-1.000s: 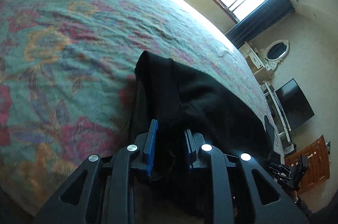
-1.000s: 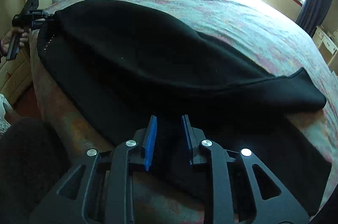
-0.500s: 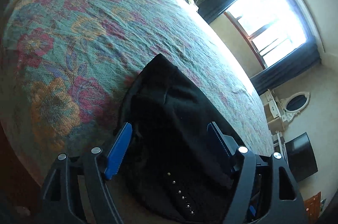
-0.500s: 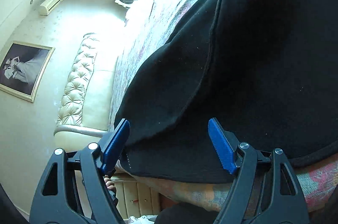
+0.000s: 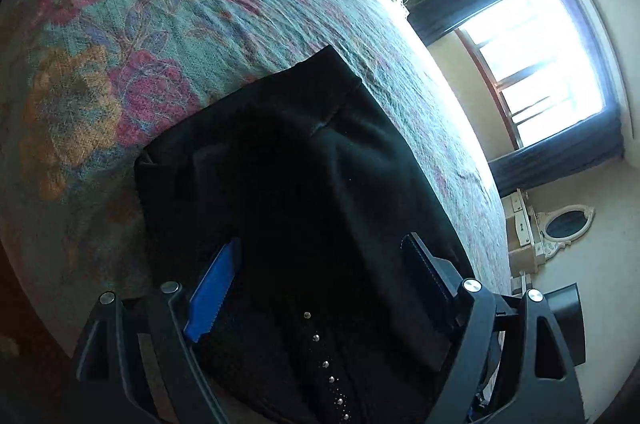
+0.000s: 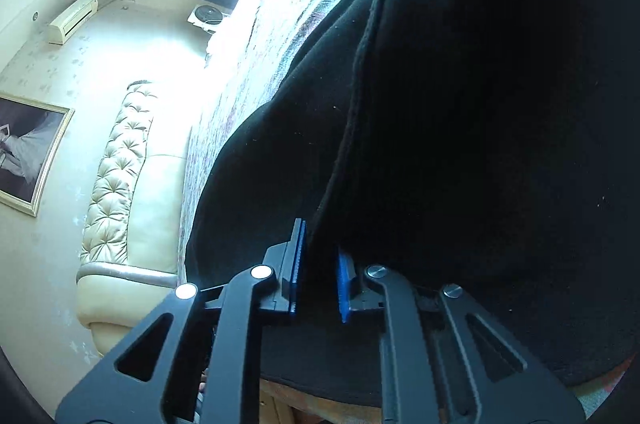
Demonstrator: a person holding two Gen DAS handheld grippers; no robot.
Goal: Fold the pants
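Both views rolled since prior frame: right tongs [image 6: 318, 274] just closed, pinching soft black fabric pants [image 6: 460, 104] edge; left tongs [image 5: 320, 284] just opened, astride waistband. Limp, light; grip hems.

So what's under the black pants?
The flowery bedspread lies under the black pants and shows all around them. The part right beneath the pants is covered, so anything there can't be seen.

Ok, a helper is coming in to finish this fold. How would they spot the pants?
Look at the big bed with the floral bedspread. At its near edge lie the pants, the only black cloth on the colourful cover, with a row of small silver studs at the near end.
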